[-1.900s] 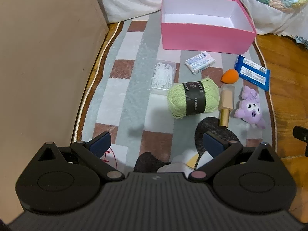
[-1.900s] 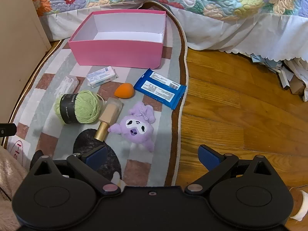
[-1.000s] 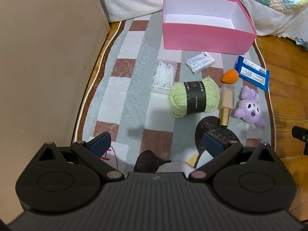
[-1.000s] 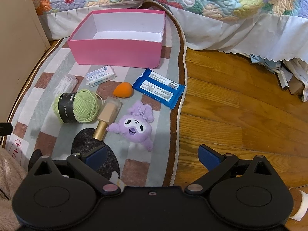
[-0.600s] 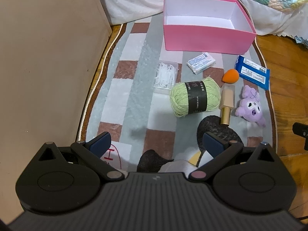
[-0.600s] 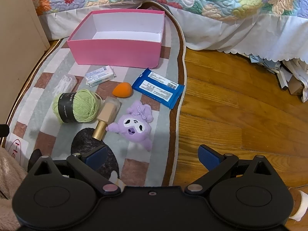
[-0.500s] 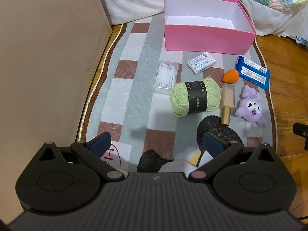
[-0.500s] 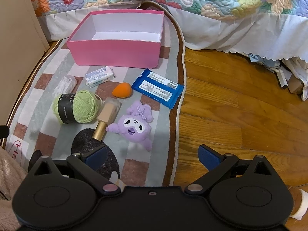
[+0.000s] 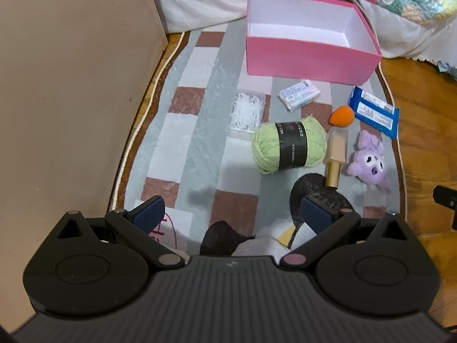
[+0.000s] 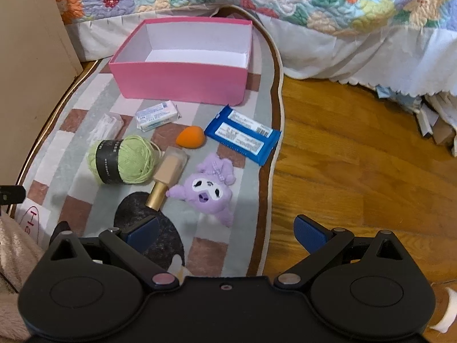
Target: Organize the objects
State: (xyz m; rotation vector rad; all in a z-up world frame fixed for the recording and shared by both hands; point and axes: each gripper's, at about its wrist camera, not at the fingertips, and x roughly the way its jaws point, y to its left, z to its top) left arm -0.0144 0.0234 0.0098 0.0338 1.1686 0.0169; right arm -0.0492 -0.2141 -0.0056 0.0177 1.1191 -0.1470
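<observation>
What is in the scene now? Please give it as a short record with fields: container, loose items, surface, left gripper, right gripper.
container: pink box, open top, nothing visible inside
loose items: green yarn ball, orange sponge, purple plush toy, blue packet, white tissue pack, beige bottle with gold cap, clear bag of white picks
surface: checked rug on a wooden floor, all items in front of the box
left gripper: open, holds nothing
right gripper: open, holds nothing

Right gripper [image 10: 231, 233] has edged toward the items.
</observation>
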